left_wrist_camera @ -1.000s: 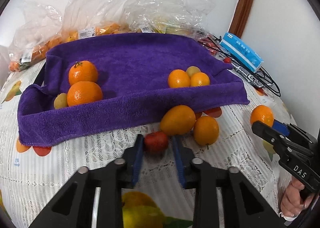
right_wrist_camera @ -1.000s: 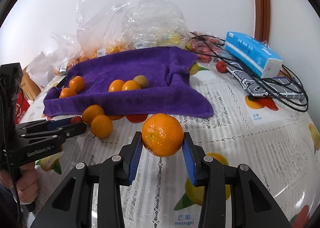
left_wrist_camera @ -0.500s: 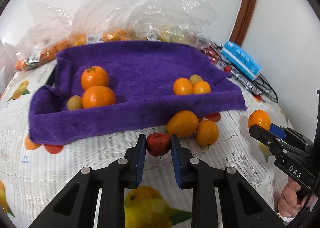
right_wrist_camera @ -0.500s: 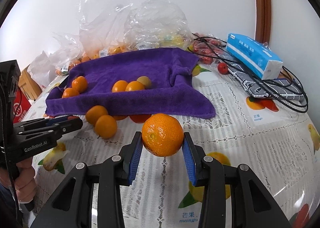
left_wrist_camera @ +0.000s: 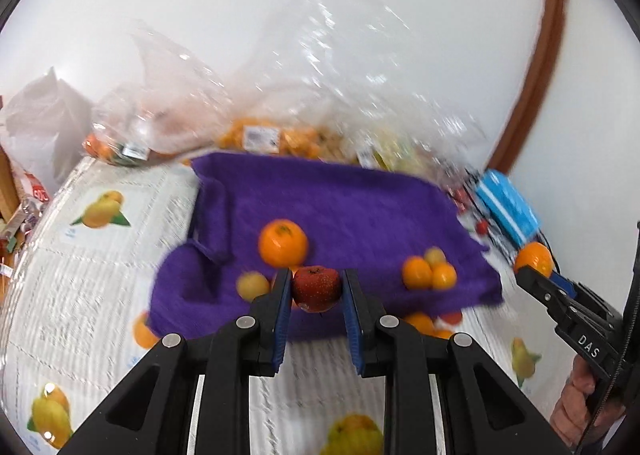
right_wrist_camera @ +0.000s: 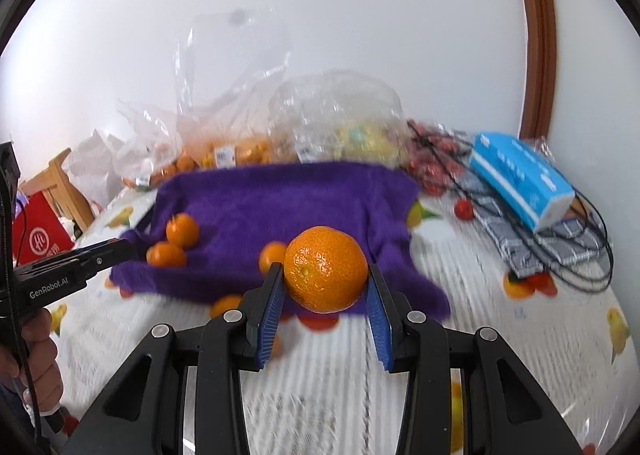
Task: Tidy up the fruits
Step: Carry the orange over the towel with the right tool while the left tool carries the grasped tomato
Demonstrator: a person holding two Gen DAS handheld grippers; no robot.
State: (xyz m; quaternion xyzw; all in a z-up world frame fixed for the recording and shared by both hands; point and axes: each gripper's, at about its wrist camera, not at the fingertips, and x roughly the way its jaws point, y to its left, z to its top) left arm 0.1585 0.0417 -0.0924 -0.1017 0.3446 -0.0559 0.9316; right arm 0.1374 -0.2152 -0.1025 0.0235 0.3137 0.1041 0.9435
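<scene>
My left gripper [left_wrist_camera: 316,289] is shut on a small red fruit [left_wrist_camera: 316,288], held in the air in front of the purple towel [left_wrist_camera: 340,207]. On the towel lie a large orange [left_wrist_camera: 283,242], a small yellowish fruit [left_wrist_camera: 252,285] and a cluster of small oranges [left_wrist_camera: 429,272]. My right gripper [right_wrist_camera: 326,287] is shut on a big orange [right_wrist_camera: 326,269], also lifted above the tablecloth. That gripper shows at the right edge of the left wrist view [left_wrist_camera: 532,275]. Two oranges [right_wrist_camera: 176,241] sit on the towel's left part [right_wrist_camera: 280,207].
Clear plastic bags of fruit [right_wrist_camera: 240,135] line the wall behind the towel. A blue tissue pack [right_wrist_camera: 524,179], black cables [right_wrist_camera: 560,251] and small red fruits [right_wrist_camera: 464,209] lie at the right. Loose oranges [left_wrist_camera: 424,323] rest below the towel's front edge. A red bag [right_wrist_camera: 38,235] stands left.
Both grippers rose with their fruit. The left one lifted the red fruit off the tablecloth and swung so the towel now sits lower and more centred. The right one moved closer to the towel.
</scene>
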